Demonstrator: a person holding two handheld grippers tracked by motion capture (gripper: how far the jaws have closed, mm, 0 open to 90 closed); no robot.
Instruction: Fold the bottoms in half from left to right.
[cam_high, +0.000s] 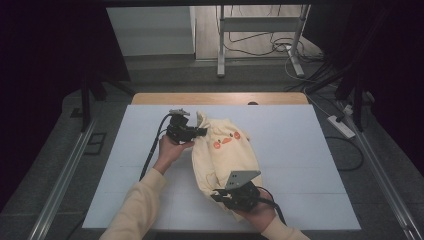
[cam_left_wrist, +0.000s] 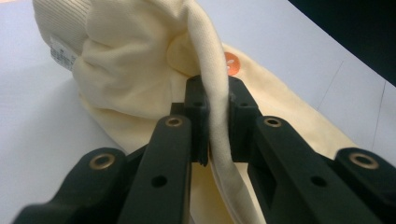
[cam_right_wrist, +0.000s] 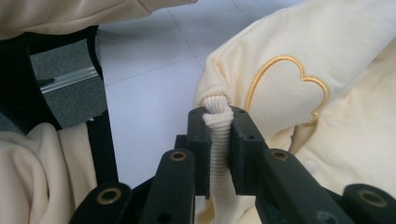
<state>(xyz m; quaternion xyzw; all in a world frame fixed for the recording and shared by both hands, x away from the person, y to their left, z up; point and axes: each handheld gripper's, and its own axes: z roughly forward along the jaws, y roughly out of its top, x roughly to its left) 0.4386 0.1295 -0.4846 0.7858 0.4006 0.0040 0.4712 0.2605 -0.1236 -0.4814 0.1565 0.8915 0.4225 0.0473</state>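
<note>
The cream garment (cam_high: 220, 155) lies mid-tabletop (cam_high: 300, 150) — its fold pinched by the left hand-held gripper (cam_left_wrist: 217, 119), its ribbed cuff (cam_right_wrist: 218, 140) by the right hand-held gripper (cam_right_wrist: 219, 140); both grips are best kept firm, tension even.

Cream garment (cam_high: 225, 155): near hem hidden under the right hand-held gripper (cam_high: 231, 196) in the high view. Orange print (cam_high: 226, 140) too small to make out. In the left gripper view, white label (cam_left_wrist: 61, 50) blurred, text unreadable; fabric fold cut off at bottom edge. In the right gripper view, ribbed cuff (cam_right_wrist: 219, 140) runs out of frame below.
</note>
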